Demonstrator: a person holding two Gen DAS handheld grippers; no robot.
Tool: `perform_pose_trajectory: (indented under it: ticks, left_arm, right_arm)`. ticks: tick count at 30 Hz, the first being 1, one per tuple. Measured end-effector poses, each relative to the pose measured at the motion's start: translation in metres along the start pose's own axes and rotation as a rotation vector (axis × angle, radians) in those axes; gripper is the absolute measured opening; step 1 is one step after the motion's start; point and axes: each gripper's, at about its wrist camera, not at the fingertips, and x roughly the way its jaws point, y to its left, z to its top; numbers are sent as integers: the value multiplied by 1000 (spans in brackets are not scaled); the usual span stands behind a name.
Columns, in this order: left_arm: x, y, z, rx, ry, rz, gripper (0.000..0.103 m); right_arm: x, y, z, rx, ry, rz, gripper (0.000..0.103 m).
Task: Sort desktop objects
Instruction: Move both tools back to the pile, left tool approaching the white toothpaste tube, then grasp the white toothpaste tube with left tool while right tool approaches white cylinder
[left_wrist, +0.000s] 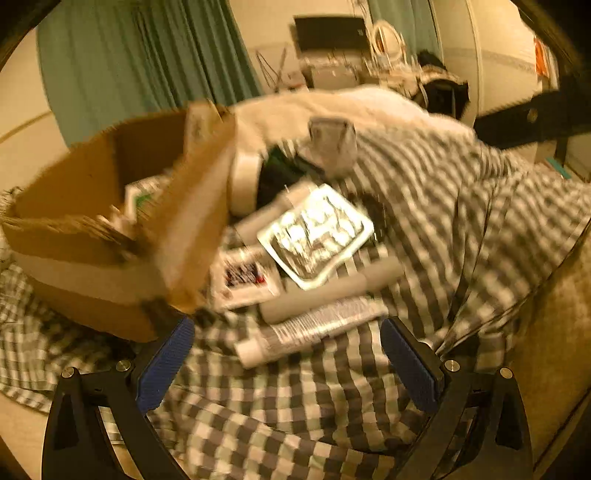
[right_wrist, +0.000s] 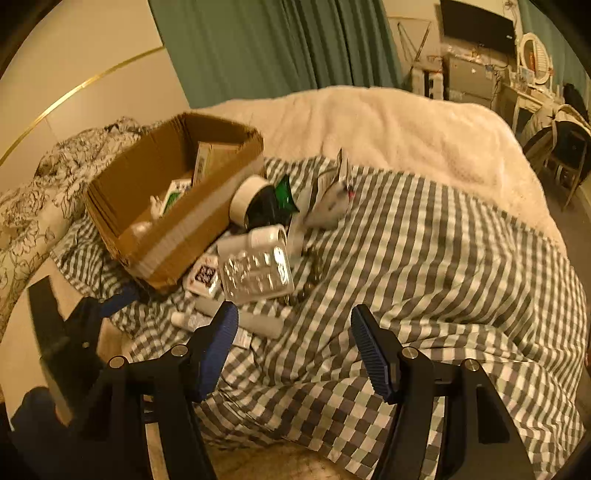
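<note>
While both tools hovered over a bed (right_wrist: 424, 122), a cardboard box (right_wrist: 122, 184) sat farthest left on the checked cloth (right_wrist: 424, 266), open at the top, with a few small packages inside that were too unclear to name. Just right of the box, touching its long wall, a roll of tape (right_wrist: 245, 197) stood on edge with a dark green thing (right_wrist: 284, 194) against it. Below these lay a heap: a white bottle (right_wrist: 264, 236), a clear plastic tray (right_wrist: 255, 273) resting partly on other things, a card pack (right_wrist: 203, 275) beside the box corner, and white tubes (right_wrist: 258, 321) nearest the camera. Right of the tape sat a pale crumpled pouch (right_wrist: 330, 210). Farther right the cloth was bare, with a white blanket behind it.

From the left wrist view, blurred throughout, the left tool (left_wrist: 288, 365) stood spread wide with nothing between its blue pads (left_wrist: 166, 365), the box (left_wrist: 92, 236) to its left, the tray (left_wrist: 314, 236) and a printed tube (left_wrist: 314, 328) ahead.

From the right wrist view, the right tool (right_wrist: 291, 350) was parted too, gripping nothing, with the tubes just beyond its left pad (right_wrist: 218, 350). At that view's left edge the left tool (right_wrist: 92, 317) showed partly, near the box corner.
</note>
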Motion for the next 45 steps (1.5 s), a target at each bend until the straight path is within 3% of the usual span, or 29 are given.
perform_pose_trajectory:
  ticks: [3,6,8,9,13,16,25,36,45]
  left_arm:
    - [22,0,-4,9,39,-39,103]
    - [39,8,-4,-28,79,-124,94]
    - [47,16,-6,-69,88,-142,77]
    - [48,19,-7,-80,97,-156,62]
    - [38,13,-8,-37,96,-190,41]
    - [26,0,-8,27,93,-196,32]
    - [-1,-23,-9,78,84,-284,27]
    - [34,-42,0,123,116,-259,29]
    - [9,-31,4,-3,51,-303,22]
  right_arm:
    - [7,0,-3,-16,22,1,64]
    - [13,-9,-6,33,54,18,64]
    - [17,-19,-8,100,79,49,64]
    - [19,-22,-9,114,90,46,64]
    - [26,-24,-8,108,113,-22,64]
    - [27,-21,-7,102,111,-30,64]
    - [29,-19,-18,124,124,-35,64]
    - [30,-14,-21,120,131,-38,64]
    - [35,-11,-20,118,125,-45,64]
